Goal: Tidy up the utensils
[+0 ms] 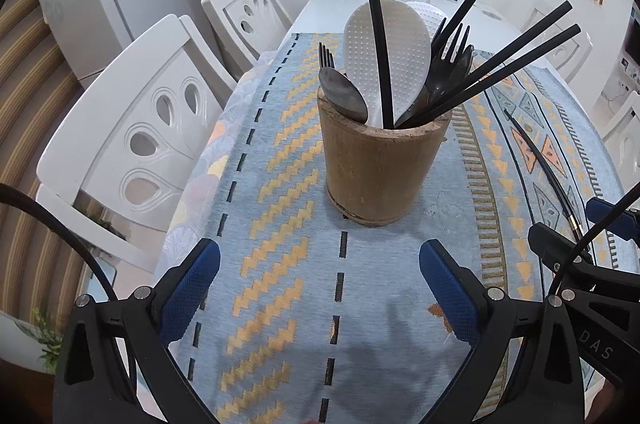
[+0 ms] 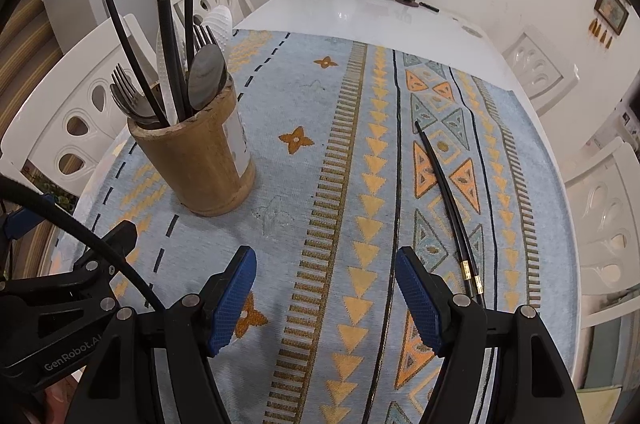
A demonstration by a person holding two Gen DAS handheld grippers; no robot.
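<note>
Both grippers, left [image 1: 320, 294] and right [image 2: 326, 298], hover with fingers apart and empty; the right should pinch the loose chopsticks [image 2: 444, 199] near the counter's right edge by their banded ends, then drop them into the wooden holder [image 2: 200, 159].

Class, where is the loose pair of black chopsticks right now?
In the right wrist view, the chopsticks lie flat on the patterned tablecloth, right of the wooden holder, beyond the right gripper.

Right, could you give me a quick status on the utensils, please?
Both grippers, left and right, open and empty. Pair of chopsticks lying on cloth, not yet in wooden holder. Nothing in the way.
</note>
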